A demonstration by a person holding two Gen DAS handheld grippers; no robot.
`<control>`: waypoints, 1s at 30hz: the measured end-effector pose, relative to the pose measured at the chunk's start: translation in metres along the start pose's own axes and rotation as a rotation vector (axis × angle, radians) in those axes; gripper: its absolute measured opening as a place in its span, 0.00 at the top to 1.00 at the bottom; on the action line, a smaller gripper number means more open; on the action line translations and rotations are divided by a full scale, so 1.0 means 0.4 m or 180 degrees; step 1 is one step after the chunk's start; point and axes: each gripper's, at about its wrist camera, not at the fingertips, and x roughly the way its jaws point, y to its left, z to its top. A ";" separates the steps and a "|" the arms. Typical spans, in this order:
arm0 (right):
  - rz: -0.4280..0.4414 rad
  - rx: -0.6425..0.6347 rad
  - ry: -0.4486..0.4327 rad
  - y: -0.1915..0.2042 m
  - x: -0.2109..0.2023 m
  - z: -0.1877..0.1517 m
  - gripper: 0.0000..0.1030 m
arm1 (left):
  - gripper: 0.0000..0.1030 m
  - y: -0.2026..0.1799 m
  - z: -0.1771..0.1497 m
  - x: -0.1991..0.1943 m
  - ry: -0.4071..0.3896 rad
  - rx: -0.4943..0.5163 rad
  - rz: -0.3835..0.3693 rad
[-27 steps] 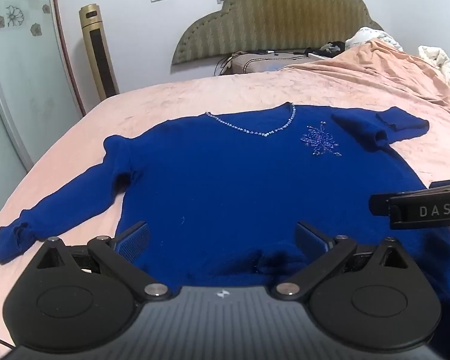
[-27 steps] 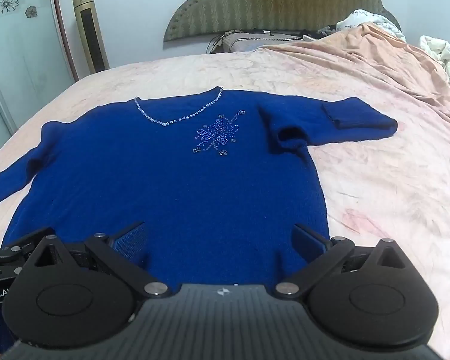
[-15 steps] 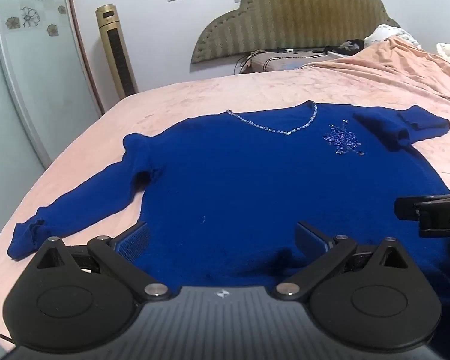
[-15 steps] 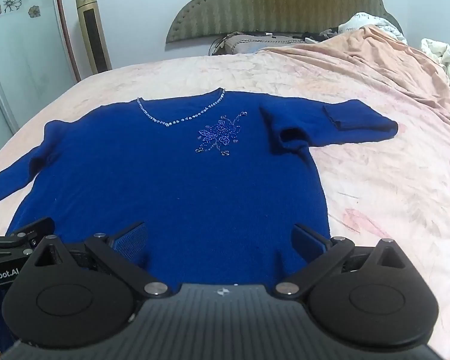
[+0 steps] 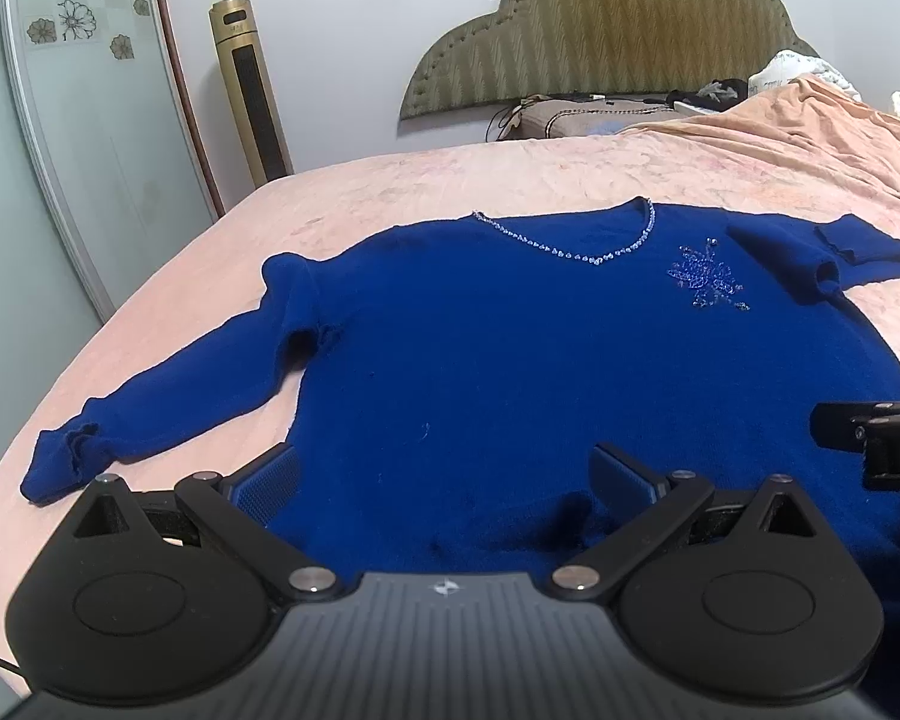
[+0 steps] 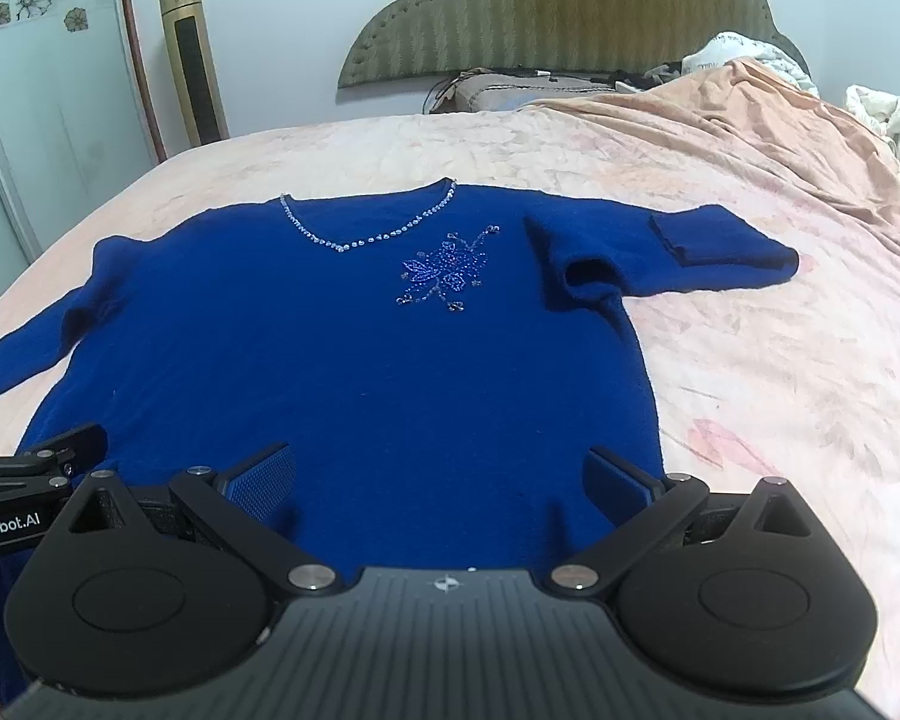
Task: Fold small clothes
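Observation:
A royal-blue sweater (image 5: 540,360) with a beaded V-neck and a sequin flower lies flat, front up, on the pink bed; it also shows in the right wrist view (image 6: 360,360). Its left sleeve (image 5: 168,402) stretches out to the left; its right sleeve (image 6: 678,252) is folded back on itself. My left gripper (image 5: 444,474) is open and empty, low over the hem's left part. My right gripper (image 6: 441,474) is open and empty, over the hem's right part. Each gripper shows at the edge of the other's view.
The pink bedsheet (image 6: 780,360) spreads to the right of the sweater. A rumpled peach blanket (image 6: 750,114) and white bedding (image 6: 882,120) lie at the far right. A headboard (image 5: 618,42), a tower heater (image 5: 252,90) and a glass door (image 5: 48,150) stand behind and to the left.
The left gripper has shifted left and slightly back, so the left sleeve and cuff sit more fully in its view. The right gripper has barely moved. Both stayed open.

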 end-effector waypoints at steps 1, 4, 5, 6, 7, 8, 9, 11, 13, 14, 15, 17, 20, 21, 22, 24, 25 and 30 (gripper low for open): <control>0.0009 0.0018 0.0002 -0.001 0.000 0.000 0.00 | 0.00 0.000 0.000 0.002 0.0013 -0.0004 -0.0003; 0.0032 0.0027 -0.0007 -0.001 -0.005 0.000 0.00 | 0.00 0.001 0.000 0.004 0.0035 -0.0023 -0.0020; 0.0034 0.0016 -0.0016 0.001 -0.007 0.000 0.00 | 0.00 0.000 0.000 0.004 0.0041 -0.0027 -0.0021; 0.0035 0.0004 -0.0025 0.002 -0.008 -0.001 0.00 | 0.00 0.000 -0.001 0.004 0.0046 -0.0033 -0.0023; 0.0036 -0.0008 -0.0033 0.003 -0.009 -0.001 0.00 | 0.00 0.000 -0.001 0.004 0.0051 -0.0043 -0.0029; 0.0040 -0.0015 -0.0037 0.004 -0.010 -0.001 0.00 | 0.00 0.000 -0.001 0.004 0.0056 -0.0050 -0.0036; 0.0046 -0.0017 -0.0037 0.003 -0.010 -0.002 0.00 | 0.00 0.000 -0.001 0.004 0.0061 -0.0054 -0.0038; 0.0052 -0.0016 -0.0029 0.004 -0.008 -0.002 0.00 | 0.00 -0.001 -0.002 0.007 0.0076 -0.0052 -0.0026; 0.0053 -0.0018 -0.0029 0.005 -0.008 -0.003 0.00 | 0.00 -0.001 -0.003 0.008 0.0094 -0.0051 -0.0019; 0.0055 -0.0021 -0.0029 0.005 -0.008 -0.003 0.00 | 0.00 -0.002 -0.004 0.009 0.0101 -0.0053 -0.0018; 0.0058 -0.0023 -0.0029 0.006 -0.008 -0.003 0.00 | 0.00 -0.002 -0.003 0.009 0.0109 -0.0055 -0.0016; 0.0064 -0.0025 -0.0033 0.006 -0.009 -0.004 0.00 | 0.00 -0.002 -0.004 0.010 0.0114 -0.0052 -0.0008; 0.0065 -0.0041 -0.0036 0.006 -0.008 -0.004 0.00 | 0.00 -0.002 -0.004 0.013 0.0121 -0.0042 0.0014; 0.0065 -0.0049 -0.0035 0.007 -0.008 -0.004 0.00 | 0.00 -0.003 -0.004 0.014 0.0128 -0.0041 0.0019; 0.0066 -0.0054 -0.0036 0.008 -0.008 -0.004 0.00 | 0.00 -0.002 -0.004 0.015 0.0137 -0.0040 0.0023; 0.0073 -0.0059 -0.0036 0.009 -0.008 -0.005 0.00 | 0.00 -0.002 -0.005 0.017 0.0147 -0.0041 0.0029; 0.0075 -0.0060 -0.0036 0.009 -0.008 -0.004 0.00 | 0.00 -0.001 -0.005 0.017 0.0148 -0.0045 0.0032; 0.0074 -0.0073 -0.0050 0.011 -0.009 -0.005 0.00 | 0.00 0.000 -0.003 0.020 0.0159 -0.0049 0.0040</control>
